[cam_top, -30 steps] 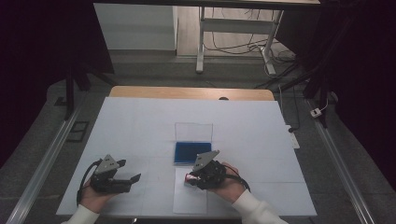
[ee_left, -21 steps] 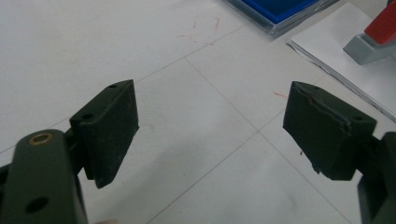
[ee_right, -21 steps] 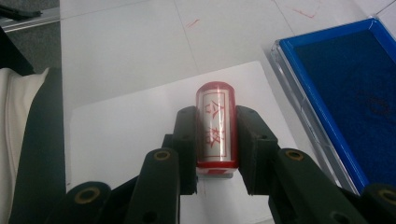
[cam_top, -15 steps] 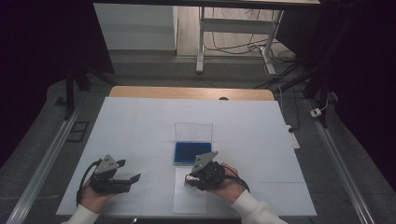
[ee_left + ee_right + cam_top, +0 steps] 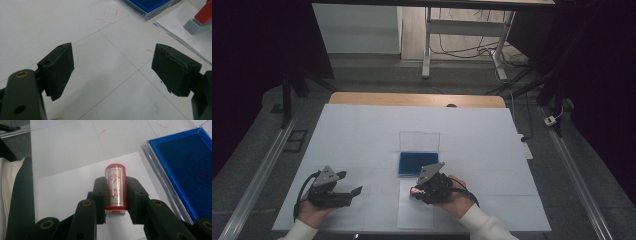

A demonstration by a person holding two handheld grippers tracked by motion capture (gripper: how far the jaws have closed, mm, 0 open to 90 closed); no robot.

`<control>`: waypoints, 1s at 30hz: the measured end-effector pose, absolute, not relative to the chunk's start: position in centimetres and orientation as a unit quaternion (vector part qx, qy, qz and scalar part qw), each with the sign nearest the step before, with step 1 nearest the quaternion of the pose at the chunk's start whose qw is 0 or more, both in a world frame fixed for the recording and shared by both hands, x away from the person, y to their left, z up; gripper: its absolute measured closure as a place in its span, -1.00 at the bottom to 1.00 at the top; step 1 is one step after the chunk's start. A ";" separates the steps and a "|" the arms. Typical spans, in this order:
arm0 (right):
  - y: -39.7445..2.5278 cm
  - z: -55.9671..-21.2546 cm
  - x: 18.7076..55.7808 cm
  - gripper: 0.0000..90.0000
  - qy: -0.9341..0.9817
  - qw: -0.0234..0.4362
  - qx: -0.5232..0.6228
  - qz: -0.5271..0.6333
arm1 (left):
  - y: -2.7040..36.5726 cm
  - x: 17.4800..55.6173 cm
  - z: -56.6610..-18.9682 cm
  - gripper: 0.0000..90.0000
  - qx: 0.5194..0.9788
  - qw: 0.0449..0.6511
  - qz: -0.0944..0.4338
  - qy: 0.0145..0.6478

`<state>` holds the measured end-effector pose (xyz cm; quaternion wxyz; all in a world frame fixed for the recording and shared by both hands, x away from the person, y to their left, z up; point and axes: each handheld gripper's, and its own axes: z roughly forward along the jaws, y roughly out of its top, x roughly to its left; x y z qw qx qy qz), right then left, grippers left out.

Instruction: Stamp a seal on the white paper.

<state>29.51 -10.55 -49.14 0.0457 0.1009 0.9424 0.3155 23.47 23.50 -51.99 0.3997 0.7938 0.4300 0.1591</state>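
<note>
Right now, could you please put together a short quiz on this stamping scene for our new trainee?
1. True or false: the left gripper holds the red stamp.
2. What lies under the stamp? A) the blue ink pad B) the white paper sheet C) the bare table
3. Fill in: the ink pad's clear lid is ____.

Key:
1. False. The left gripper's jaws stand wide apart over the table; the right gripper is clamped on the stamp.
2. B.
3. Open, lying behind the pad in the high view.
</note>
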 end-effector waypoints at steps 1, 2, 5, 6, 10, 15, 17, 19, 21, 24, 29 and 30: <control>-10.5 -49.1 29.5 0.56 0.943 0.046 0.102 0.314 | 23.5 23.5 -52.0 -0.60 0.794 0.400 0.158 0.430; -10.5 -49.1 29.5 0.56 0.943 0.045 0.104 0.314 | 23.5 23.5 -52.0 -0.60 0.794 0.400 0.158 0.430; -10.5 -49.2 29.4 0.57 0.942 0.046 0.107 0.316 | 23.4 23.4 -52.0 -0.60 0.794 0.400 0.159 0.429; -10.5 -49.3 29.4 0.57 0.942 0.047 0.107 0.315 | 23.4 23.4 -52.0 -0.60 0.795 0.400 0.159 0.429; -10.5 -49.4 29.4 0.57 0.943 0.047 0.109 0.311 | 23.5 23.4 -52.0 -0.60 0.795 0.398 0.159 0.429; -10.3 -49.4 29.4 0.57 0.945 0.046 0.111 0.303 | 23.5 23.4 -52.0 -0.60 0.795 0.398 0.160 0.429; -10.3 -49.4 29.4 0.57 0.945 0.046 0.114 0.302 | 23.5 23.3 -52.0 -0.60 0.795 0.398 0.160 0.429; -10.3 -49.5 29.4 0.57 0.945 0.047 0.115 0.304 | 23.5 23.3 -52.0 -0.60 0.795 0.398 0.161 0.429; -10.3 -49.4 29.4 0.57 0.946 0.046 0.115 0.301 | 23.5 23.3 -51.9 -0.60 0.795 0.398 0.162 0.429; -10.3 -49.5 29.3 0.57 0.945 0.048 0.115 0.303 | 23.4 23.3 -52.0 -0.60 0.795 0.398 0.162 0.429; -10.3 -49.6 29.4 0.57 0.944 0.045 0.115 0.305 | 23.5 23.2 -51.9 -0.60 0.794 0.398 0.162 0.430; -10.3 -49.6 29.4 0.57 0.944 0.045 0.115 0.305 | 23.5 23.2 -51.9 -0.60 0.793 0.399 0.162 0.430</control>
